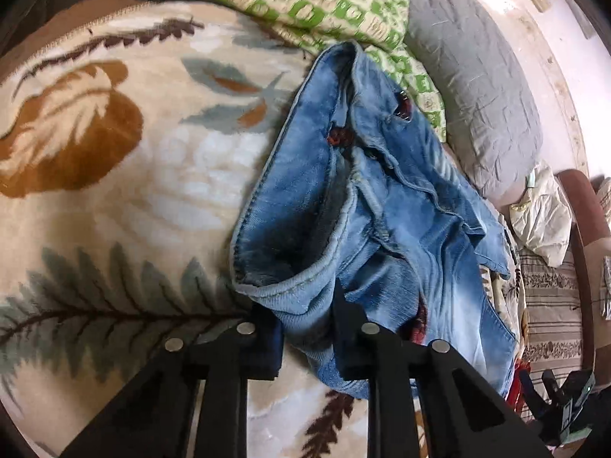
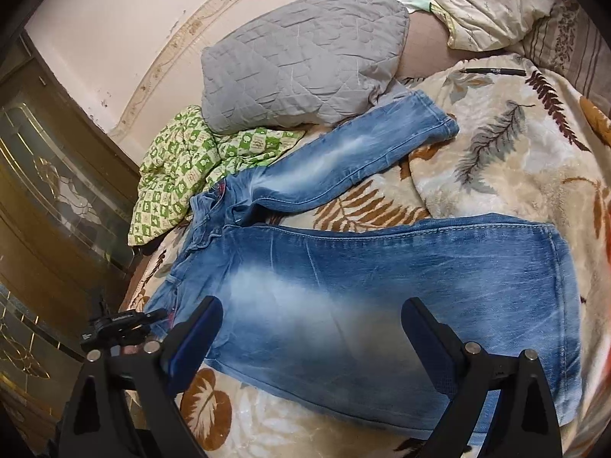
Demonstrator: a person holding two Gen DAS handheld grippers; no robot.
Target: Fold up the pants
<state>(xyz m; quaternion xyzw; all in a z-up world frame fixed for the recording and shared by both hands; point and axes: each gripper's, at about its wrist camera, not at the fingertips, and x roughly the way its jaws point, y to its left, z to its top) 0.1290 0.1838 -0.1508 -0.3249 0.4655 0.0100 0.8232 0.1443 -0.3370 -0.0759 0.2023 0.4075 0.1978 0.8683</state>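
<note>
Faded blue jeans (image 2: 343, 278) lie spread on a leaf-patterned blanket (image 2: 515, 145), legs apart, waistband at the left. My right gripper (image 2: 311, 339) is open and empty, hovering over the near leg. In the left wrist view the jeans' waistband (image 1: 305, 297) is bunched between my left gripper's (image 1: 307, 320) fingers, which are shut on it. The left gripper also shows at the left edge of the right wrist view (image 2: 126, 322), at the jeans' waist.
A grey quilted pillow (image 2: 301, 61) and a green patterned cloth (image 2: 183, 175) lie behind the jeans. A black pen (image 2: 492, 71) lies on the blanket at the far right. A wooden cabinet with glass doors (image 2: 49, 198) stands at the left, beside the bed.
</note>
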